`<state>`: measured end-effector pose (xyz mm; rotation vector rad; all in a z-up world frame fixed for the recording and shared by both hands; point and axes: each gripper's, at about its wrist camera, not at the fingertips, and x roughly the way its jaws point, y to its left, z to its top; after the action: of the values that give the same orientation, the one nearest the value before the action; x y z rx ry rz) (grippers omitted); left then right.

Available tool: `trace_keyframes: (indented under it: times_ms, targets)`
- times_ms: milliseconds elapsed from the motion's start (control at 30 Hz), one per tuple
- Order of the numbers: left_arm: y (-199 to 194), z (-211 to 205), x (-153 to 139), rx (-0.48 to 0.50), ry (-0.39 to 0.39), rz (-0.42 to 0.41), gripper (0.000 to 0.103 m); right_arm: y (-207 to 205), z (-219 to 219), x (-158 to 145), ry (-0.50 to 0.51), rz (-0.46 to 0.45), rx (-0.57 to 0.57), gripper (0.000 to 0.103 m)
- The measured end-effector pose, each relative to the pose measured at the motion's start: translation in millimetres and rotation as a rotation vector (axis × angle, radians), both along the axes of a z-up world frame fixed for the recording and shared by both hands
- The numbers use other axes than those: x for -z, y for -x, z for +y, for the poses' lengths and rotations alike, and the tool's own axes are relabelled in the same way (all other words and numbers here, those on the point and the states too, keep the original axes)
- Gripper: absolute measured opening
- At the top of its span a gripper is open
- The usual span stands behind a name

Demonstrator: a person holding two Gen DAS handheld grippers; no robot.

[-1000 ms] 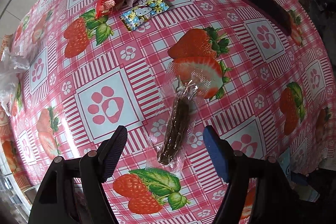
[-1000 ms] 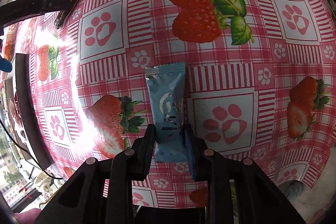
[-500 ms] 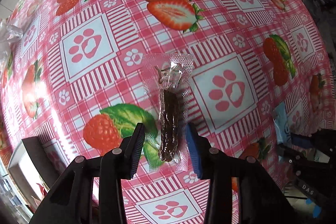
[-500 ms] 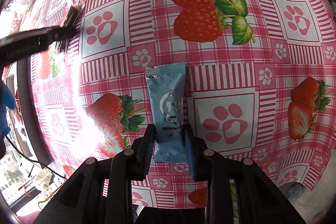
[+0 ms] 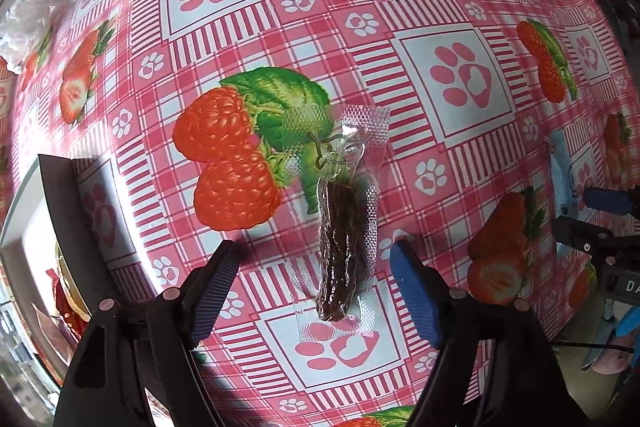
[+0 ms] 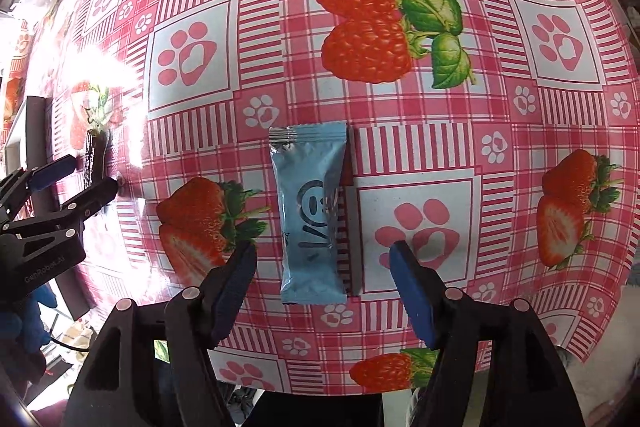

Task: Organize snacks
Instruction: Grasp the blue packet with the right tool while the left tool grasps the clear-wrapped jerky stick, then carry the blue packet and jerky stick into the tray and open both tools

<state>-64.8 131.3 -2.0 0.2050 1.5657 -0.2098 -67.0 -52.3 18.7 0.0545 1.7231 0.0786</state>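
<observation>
Two snacks lie flat on the tablecloth (image 5: 460, 155), clear pack (image 5: 340, 227) between the spread-wide jaws of the left gripper (image 5: 316, 291), blue sachet (image 6: 312, 215) likewise within the right gripper (image 6: 320, 283); placement apparently done, next calls for lifting clear.

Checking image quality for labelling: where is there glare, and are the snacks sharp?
Right wrist view: blown-out glare on the tablecloth at left; blue packet sharp. Left wrist view: even light, clear-wrapped dark snack sharp; fisheye bends the checks in both.
</observation>
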Motion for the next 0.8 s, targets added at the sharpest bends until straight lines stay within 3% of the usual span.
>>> trace_keyframes:
  times_ms: [167,233,267,333,367,533,800]
  targets:
    - [-4,-18,4,-0.001,-0.006,0.004,0.089,-4,3,7,0.025,-0.004,-0.007,0.070]
    - [-4,-31,7,0.015,-0.005,-0.002,0.087,-4,9,8,0.057,-0.005,-0.042,0.069]
    - [-2,-36,5,0.026,-0.001,-0.013,0.079,-4,12,7,0.074,-0.012,-0.063,0.063]
    - [0,-42,0,0.052,0.001,-0.037,0.057,-5,17,3,0.055,-0.030,-0.083,0.032]
    - [0,-44,-1,0.061,0.004,-0.038,0.045,-5,19,0,0.051,-0.023,-0.083,0.024]
    - [0,-31,-9,0.012,0.109,-0.021,0.042,-5,15,-8,-0.030,-0.025,-0.016,0.024]
    - [4,-10,-40,-0.030,0.168,-0.081,0.042,-15,37,-38,-0.112,-0.059,-0.033,0.024]
